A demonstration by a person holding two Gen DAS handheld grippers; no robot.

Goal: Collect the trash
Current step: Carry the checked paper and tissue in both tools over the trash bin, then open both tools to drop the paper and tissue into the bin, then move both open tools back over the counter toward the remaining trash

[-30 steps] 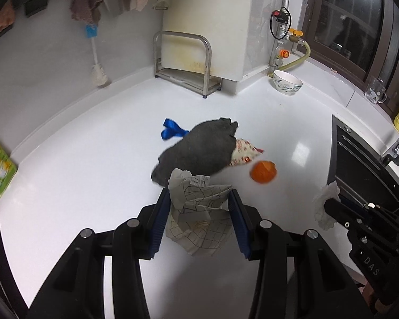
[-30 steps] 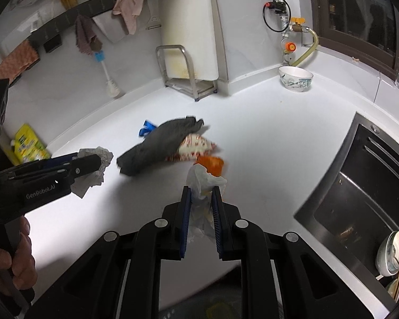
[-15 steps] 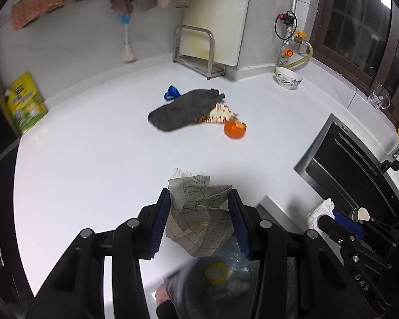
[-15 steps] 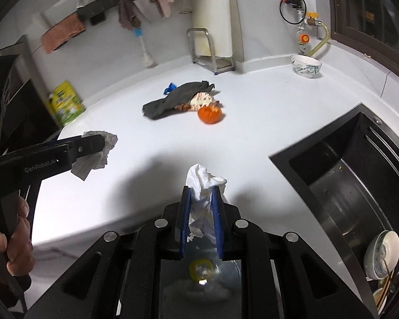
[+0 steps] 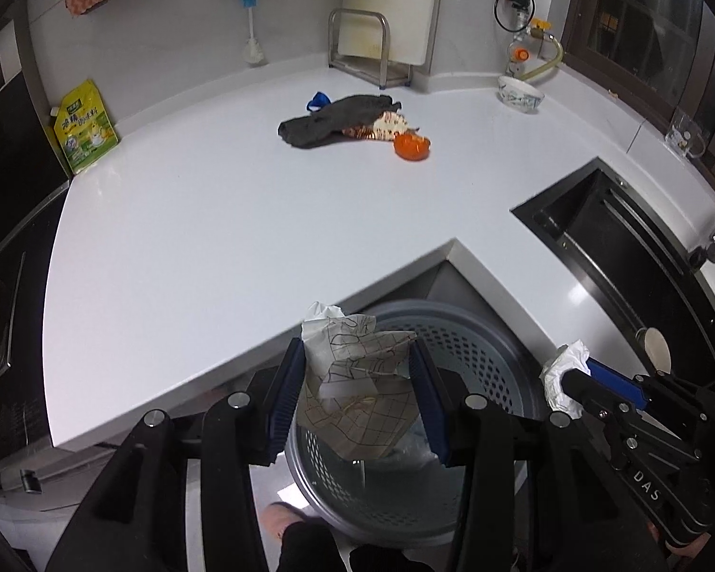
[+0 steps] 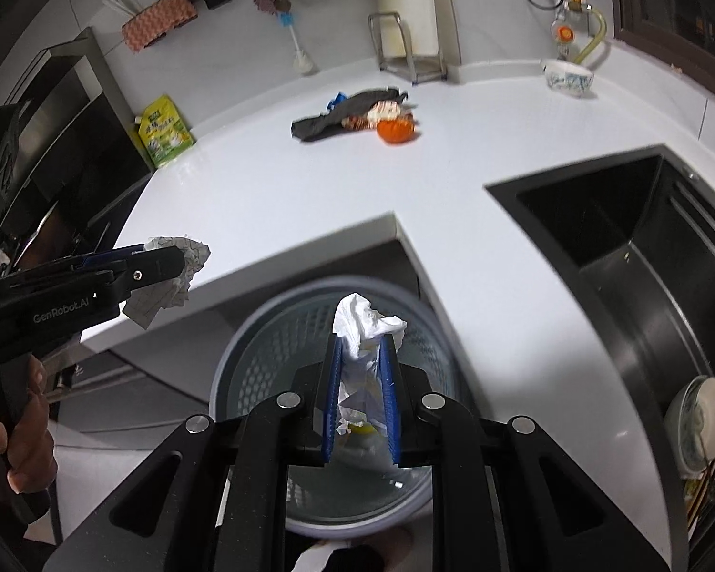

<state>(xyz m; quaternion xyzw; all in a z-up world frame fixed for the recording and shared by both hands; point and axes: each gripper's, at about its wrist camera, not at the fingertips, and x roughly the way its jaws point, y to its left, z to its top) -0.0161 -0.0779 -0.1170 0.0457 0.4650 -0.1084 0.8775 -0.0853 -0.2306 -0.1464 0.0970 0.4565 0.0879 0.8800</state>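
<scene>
Left gripper [image 5: 357, 357]: held level above the perforated grey bin [image 5: 472, 348], fingers toward 12 o'clock, clamped on crumpled grid-printed paper [image 5: 357, 381]. Paper wad: long axis along the fingers, beige with dark lines, white top edge projecting past the tips.

Right gripper [image 6: 361, 348]: over the same bin [image 6: 271, 338], fingers toward 12 o'clock, pinched narrowly on a crumpled white tissue [image 6: 362, 329]. Tissue: upright between the pads, peak beyond the tips.

Counter [image 5: 214, 209]: dark cloth [image 5: 333, 119], orange peel [image 5: 412, 147] at 12 o'clock.

Bowl [image 5: 519, 94], sink [image 6: 643, 257], green pouch [image 5: 85, 126]
</scene>
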